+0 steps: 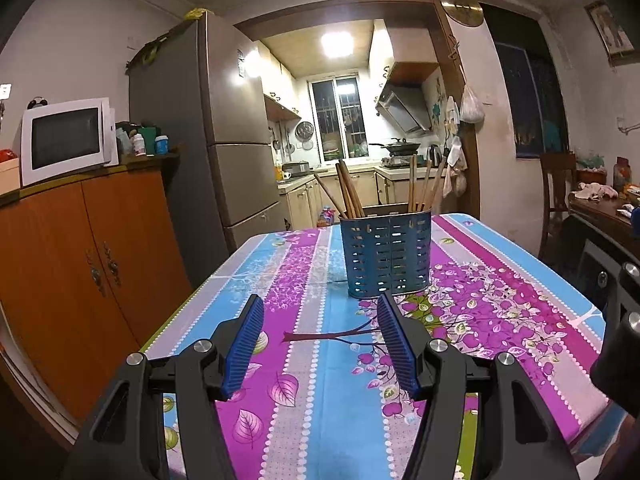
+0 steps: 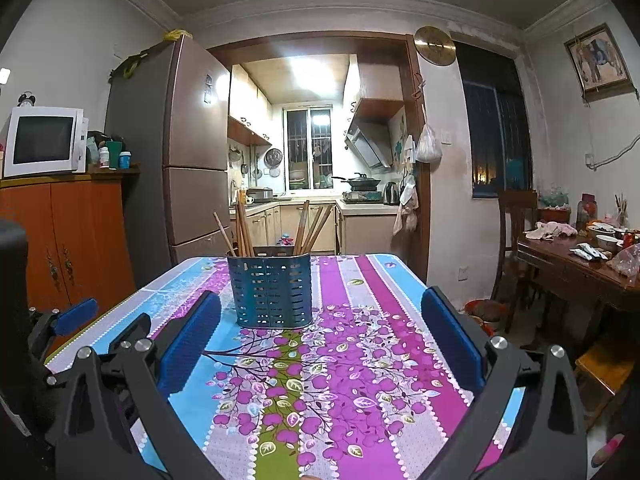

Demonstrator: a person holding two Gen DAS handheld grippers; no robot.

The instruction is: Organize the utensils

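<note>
A blue perforated utensil holder point(image 1: 386, 256) point(image 2: 272, 292) stands upright on the table with the floral cloth point(image 1: 320, 400) point(image 2: 360, 400). Wooden chopsticks point(image 1: 348, 190) point(image 2: 240, 224) stick out of it in two bunches, one at each end. My left gripper point(image 1: 320, 300) hovers over the cloth just short of the holder, open, with nothing between its blue pads. My right gripper point(image 2: 320, 296) is spread wide, also with nothing in it, with the holder ahead and a little to the left. One blue pad of the left gripper point(image 2: 76, 316) shows at the left edge of the right wrist view.
An orange cabinet point(image 1: 80, 264) carrying a white microwave point(image 1: 66, 140) stands left of the table, with a tall fridge point(image 1: 236, 132) behind it. To the right are a wooden chair point(image 2: 516, 232) and a cluttered dark side table point(image 2: 580, 260). A kitchen doorway lies beyond the table's far edge.
</note>
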